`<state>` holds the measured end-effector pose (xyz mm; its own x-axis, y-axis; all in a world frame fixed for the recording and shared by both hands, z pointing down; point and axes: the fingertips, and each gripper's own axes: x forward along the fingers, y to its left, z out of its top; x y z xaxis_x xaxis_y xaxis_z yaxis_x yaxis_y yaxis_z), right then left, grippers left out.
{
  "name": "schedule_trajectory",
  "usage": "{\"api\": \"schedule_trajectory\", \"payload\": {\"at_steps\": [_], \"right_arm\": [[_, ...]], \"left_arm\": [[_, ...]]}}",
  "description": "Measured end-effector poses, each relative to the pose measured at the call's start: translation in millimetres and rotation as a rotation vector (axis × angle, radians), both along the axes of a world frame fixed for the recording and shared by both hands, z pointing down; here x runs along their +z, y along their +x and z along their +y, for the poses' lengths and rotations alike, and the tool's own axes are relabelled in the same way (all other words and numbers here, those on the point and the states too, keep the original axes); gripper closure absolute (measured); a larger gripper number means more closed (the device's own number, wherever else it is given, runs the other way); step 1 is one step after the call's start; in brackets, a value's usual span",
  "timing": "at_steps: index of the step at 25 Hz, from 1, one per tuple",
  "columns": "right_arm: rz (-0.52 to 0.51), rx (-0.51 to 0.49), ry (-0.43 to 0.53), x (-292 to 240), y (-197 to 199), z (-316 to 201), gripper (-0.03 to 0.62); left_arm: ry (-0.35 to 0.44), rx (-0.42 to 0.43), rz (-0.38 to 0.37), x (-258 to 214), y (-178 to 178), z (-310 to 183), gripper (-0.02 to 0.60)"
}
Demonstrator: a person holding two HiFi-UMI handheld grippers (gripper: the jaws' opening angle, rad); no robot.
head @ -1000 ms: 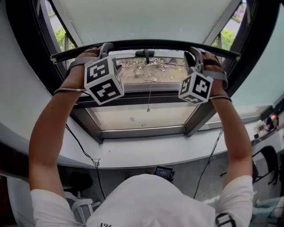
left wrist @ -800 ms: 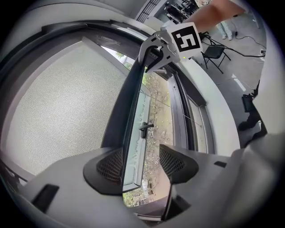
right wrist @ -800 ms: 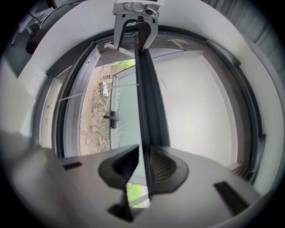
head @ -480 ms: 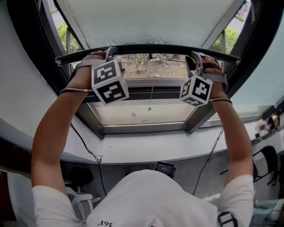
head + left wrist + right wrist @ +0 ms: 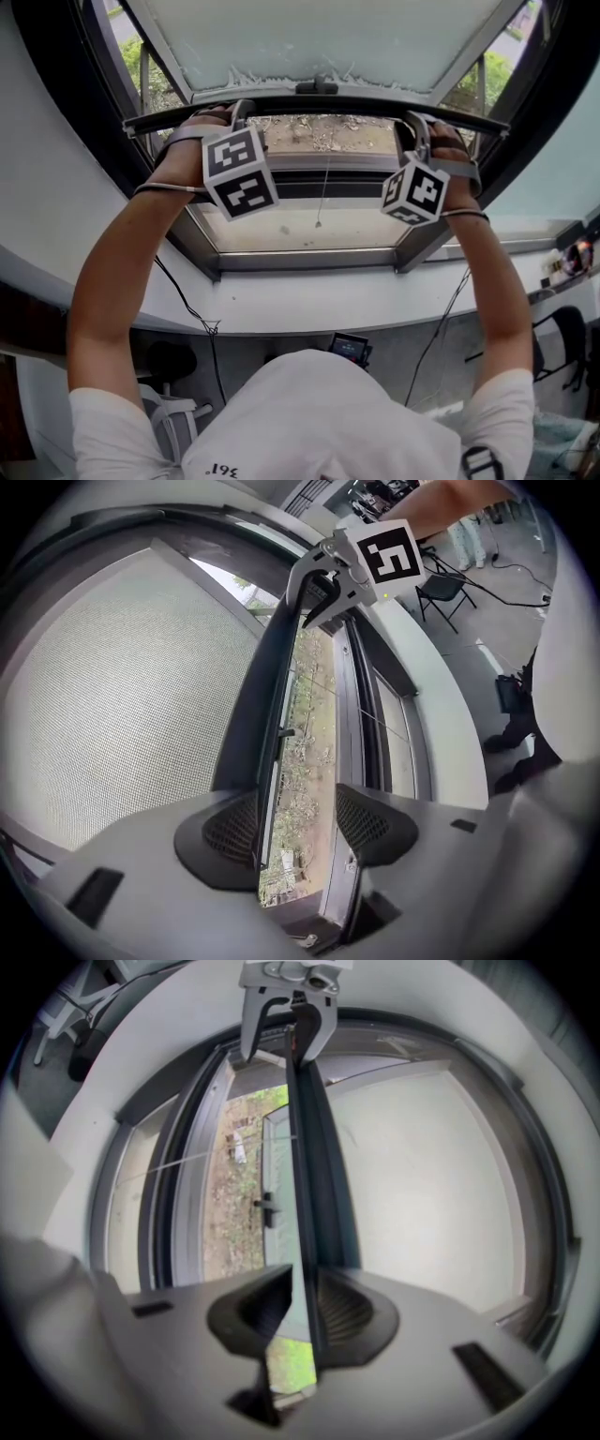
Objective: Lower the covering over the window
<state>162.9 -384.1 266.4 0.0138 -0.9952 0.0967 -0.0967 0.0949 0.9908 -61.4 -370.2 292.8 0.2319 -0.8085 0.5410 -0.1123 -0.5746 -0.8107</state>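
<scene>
Pinching the dark bottom bar (image 5: 356, 101) of the mesh covering (image 5: 309, 42) with the right gripper (image 5: 302, 1314), closed on the bar's thin edge from both sides. Straddling the same bar with the left gripper (image 5: 298, 829), but with jaws apart: touching it with one pad (image 5: 230, 832) only and leaving the other pad (image 5: 370, 822) clear, with daylight showing between. Hanging the covering only partway over the window, with the bar well above the lower frame (image 5: 309, 261) and a strip of the ground outside showing under it.

Probably risking an uneven pull from here: gripping on one side and only hooking on the other, so possibly tilting the bar and jamming it against the sides of the window. Possibly also losing the left end altogether, by sliding off that single pad at a steeper angle. Risking a slip on the right too, by holding only a narrow lip. Maybe catching the thin cord (image 5: 323, 192), hanging under the bar, against the frame. Judging the covering far from fully lowered.
</scene>
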Motion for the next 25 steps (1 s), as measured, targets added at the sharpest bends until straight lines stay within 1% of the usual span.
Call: {"api": "schedule_trajectory", "payload": {"at_steps": [6, 11, 14, 21, 25], "right_arm": [[0.007, 0.002, -0.01, 4, -1, 2, 0.507], [0.029, 0.01, -0.032, 12, -1, 2, 0.507], [0.046, 0.013, -0.054, 23, 0, 3, 0.507], [0.043, 0.014, -0.113, 54, 1, 6, 0.507], [0.033, 0.018, -0.13, 67, -1, 7, 0.507]], "left_arm": [[-0.006, -0.006, -0.007, 3, -1, 2, 0.327], [-0.026, -0.008, 0.002, 9, 0, 2, 0.327], [-0.042, -0.008, 0.005, 20, 0, 3, 0.327], [-0.081, -0.01, 0.0, 50, 0, 7, 0.327], [-0.084, -0.009, 0.003, 62, -1, 7, 0.325]]}}
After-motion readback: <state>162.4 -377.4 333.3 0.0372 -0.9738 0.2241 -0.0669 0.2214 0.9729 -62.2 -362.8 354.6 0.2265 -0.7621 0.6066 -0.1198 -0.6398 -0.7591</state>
